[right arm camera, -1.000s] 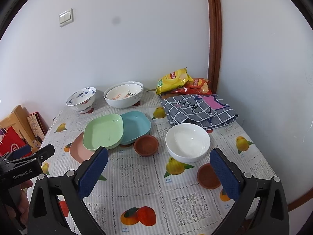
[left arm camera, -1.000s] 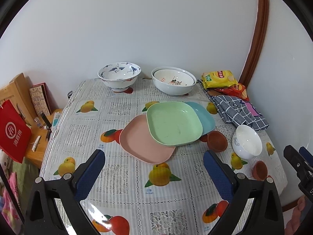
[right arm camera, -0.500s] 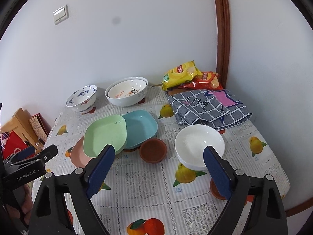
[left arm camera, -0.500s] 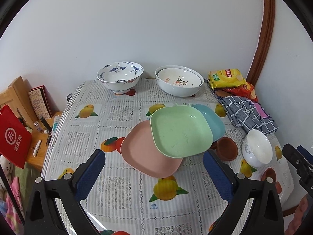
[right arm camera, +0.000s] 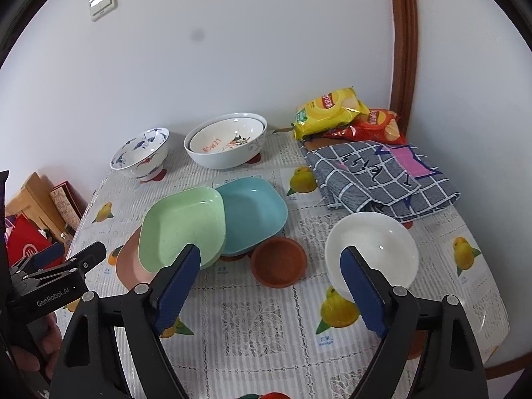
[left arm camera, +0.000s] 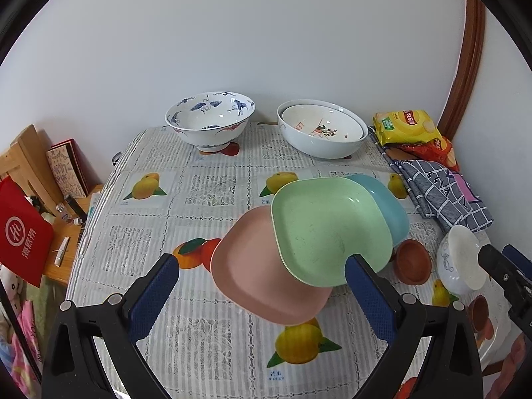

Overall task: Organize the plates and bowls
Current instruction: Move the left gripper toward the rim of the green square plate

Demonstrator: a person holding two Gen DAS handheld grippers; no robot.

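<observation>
Green plate (left arm camera: 327, 229) before left claw (left arm camera: 262, 286)

I read "LEMON" in orange letters inside the inner white bowl (right arm camera: 229, 141) at the back. "GenRobot.AI" is printed in white on the left gripper (right arm camera: 53, 267) body, seen from the right wrist. The tablecloth (left arm camera: 199, 329) carries a small "mango" caption under a fruit print. The red bag (left arm camera: 23, 232) shows Chinese characters I can't make out; the chip packet (right arm camera: 327, 113) logos are too small to read.

Three plates (right arm camera: 186, 226) overlapping mid-table; two bowls (right arm camera: 229, 146) behind; small bowl (right arm camera: 372, 252) right.
</observation>
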